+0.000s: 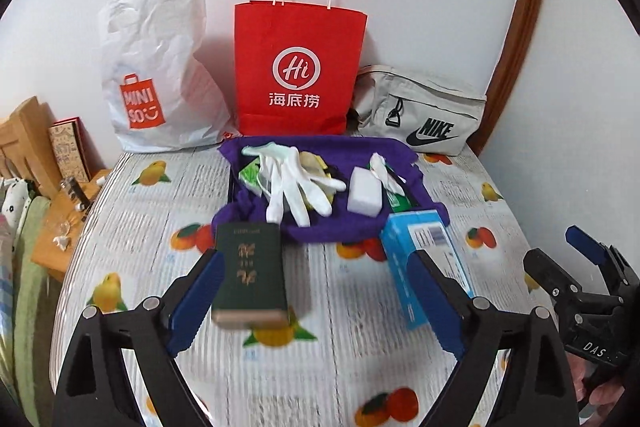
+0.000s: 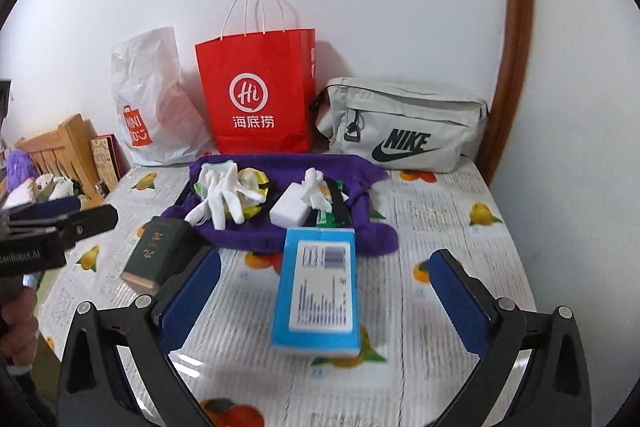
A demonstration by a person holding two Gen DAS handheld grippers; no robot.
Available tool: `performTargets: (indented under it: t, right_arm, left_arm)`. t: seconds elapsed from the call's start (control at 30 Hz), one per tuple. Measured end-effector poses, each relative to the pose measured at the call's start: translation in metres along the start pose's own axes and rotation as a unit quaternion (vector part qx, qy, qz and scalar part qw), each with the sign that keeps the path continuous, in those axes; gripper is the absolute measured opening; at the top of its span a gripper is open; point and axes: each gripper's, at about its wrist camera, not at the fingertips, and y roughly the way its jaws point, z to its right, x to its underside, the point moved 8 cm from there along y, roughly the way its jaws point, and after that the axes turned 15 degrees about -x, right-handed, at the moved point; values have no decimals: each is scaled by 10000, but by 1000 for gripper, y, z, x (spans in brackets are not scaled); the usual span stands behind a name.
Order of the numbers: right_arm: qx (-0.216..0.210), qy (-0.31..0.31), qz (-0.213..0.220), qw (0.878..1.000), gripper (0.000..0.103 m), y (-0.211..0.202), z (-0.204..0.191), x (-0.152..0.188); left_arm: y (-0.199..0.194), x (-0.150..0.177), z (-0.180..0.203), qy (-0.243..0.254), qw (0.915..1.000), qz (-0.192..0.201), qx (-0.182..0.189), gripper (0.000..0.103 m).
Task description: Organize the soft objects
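Observation:
A purple cloth (image 1: 340, 227) (image 2: 256, 239) lies on the table with white gloves (image 1: 296, 183) (image 2: 224, 195), a white block (image 1: 364, 193) (image 2: 290, 209), a green packet (image 1: 250, 175) and crumpled tissue (image 2: 316, 187) on it. A dark green book (image 1: 250, 271) (image 2: 158, 255) lies in front of it, just inside my open left gripper (image 1: 316, 303) by its left finger. A blue box (image 2: 316, 291) (image 1: 424, 259) lies between the fingers of my open right gripper (image 2: 324, 303). Neither gripper holds anything.
A red paper bag (image 1: 298, 67) (image 2: 260, 91), a white plastic bag (image 1: 160, 67) (image 2: 156, 99) and a grey Nike pouch (image 1: 424, 111) (image 2: 404, 127) stand against the back wall. The table has a fruit-print cover (image 1: 160, 195). Wooden furniture (image 1: 28, 135) stands left.

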Motion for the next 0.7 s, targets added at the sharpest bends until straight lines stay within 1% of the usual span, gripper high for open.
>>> performTargets:
  t: [0.07,0.17,0.3,0.4,0.53,0.7]
  right_arm:
    - [-33,112,14,9999,102,-11,-2,10]
    - [-99,243,15,9997,102,-24,-6,26]
    - [-98,210,-1,9997,102,-39,-14,44]
    - [-74,127,-34,9999,102,-46,-20,57]
    - [-101,100,-59,9999,102,-52,-23,68]
    - [-128,167,32,9998,102,-58,-23,70]
  left_arm:
    - [-10,12,0,28,10000,8,0,92]
    - [-26,28,0,111,9998,113,-127,92]
    - [-43,48,-1,69,9997,204,-82,92]
    - [-52,61,-2,61,9996,229,-125,92]
    - [-60,70,-1,91,9995,260,-176,92]
    - [-70,70,0,85,9991,360,-193,92]
